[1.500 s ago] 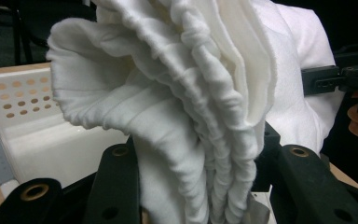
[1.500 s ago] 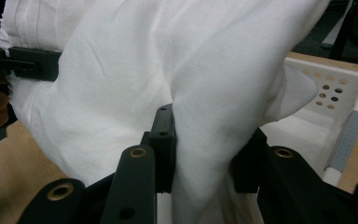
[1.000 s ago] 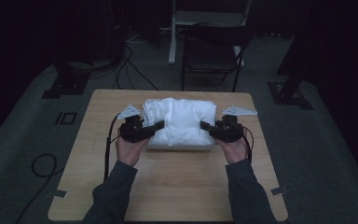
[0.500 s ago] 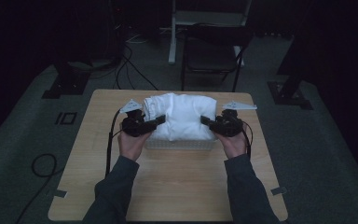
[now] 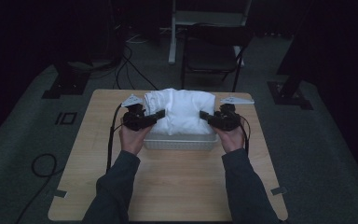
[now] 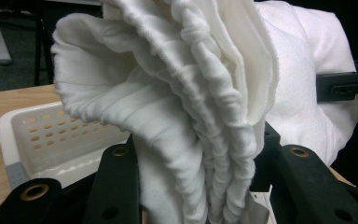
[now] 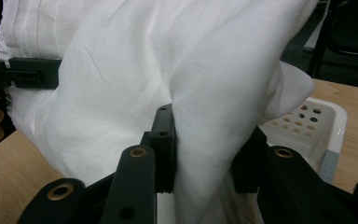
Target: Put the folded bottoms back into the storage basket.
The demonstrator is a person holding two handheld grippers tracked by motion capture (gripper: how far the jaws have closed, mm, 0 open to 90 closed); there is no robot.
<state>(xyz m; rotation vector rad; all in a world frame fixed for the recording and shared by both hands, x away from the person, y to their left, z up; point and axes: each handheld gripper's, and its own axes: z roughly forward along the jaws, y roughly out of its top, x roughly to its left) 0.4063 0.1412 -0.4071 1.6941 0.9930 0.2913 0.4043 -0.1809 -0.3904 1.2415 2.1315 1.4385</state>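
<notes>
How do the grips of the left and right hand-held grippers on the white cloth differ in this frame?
The left hand-held gripper clamps a thick, ribbed bunch of many folds; the right hand-held gripper pinches a smoother, thinner fold. The left holds the white cloth's left side, the right holds its right side. Both are shut on the same cloth, above the perforated white basket.

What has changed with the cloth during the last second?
The white cloth has been lifted a little above the basket, and both tongs, left and right, rose with it. Both remain clamped on the cloth; the basket stays where it was.
</notes>
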